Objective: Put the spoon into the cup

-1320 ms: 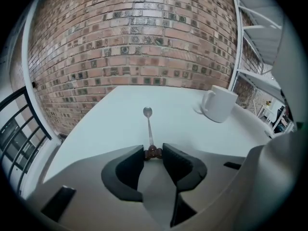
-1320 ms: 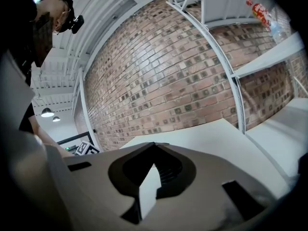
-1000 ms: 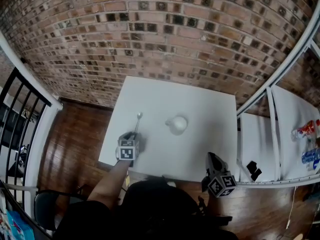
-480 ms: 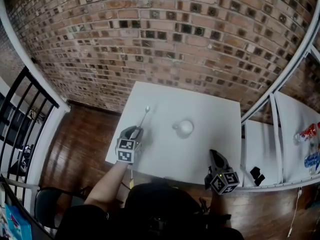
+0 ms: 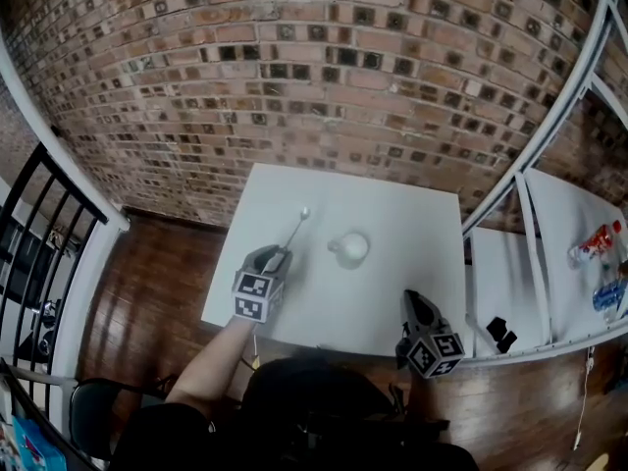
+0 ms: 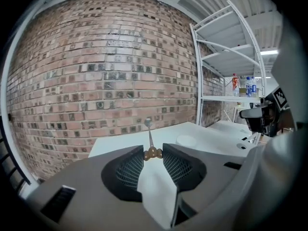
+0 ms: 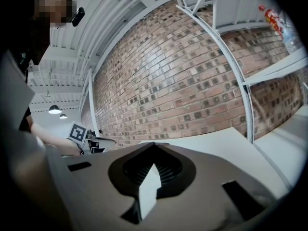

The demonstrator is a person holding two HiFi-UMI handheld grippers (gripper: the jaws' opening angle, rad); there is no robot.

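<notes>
Left gripper view shows the left gripper point(image 6: 153, 154) with its fingers point(image 6: 129, 171) clamped on the brown handle end of the spoon point(image 6: 150, 137), held over the surface point(image 5: 412, 224) left of the cup point(image 5: 350, 248). The right gripper point(image 7: 154, 146) has its fingers together, empty. We judge the spoon light, stiff, slim and slippery, best pinched at that handle end. We count one spoon, one cup.

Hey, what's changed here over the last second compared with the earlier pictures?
The left gripper, shut on the spoon's handle throughout, has lifted the spoon off the table and swung its bowl end toward the cup. Nothing was newly grasped or let go. The cup and the shut, empty right gripper stayed put.
</notes>
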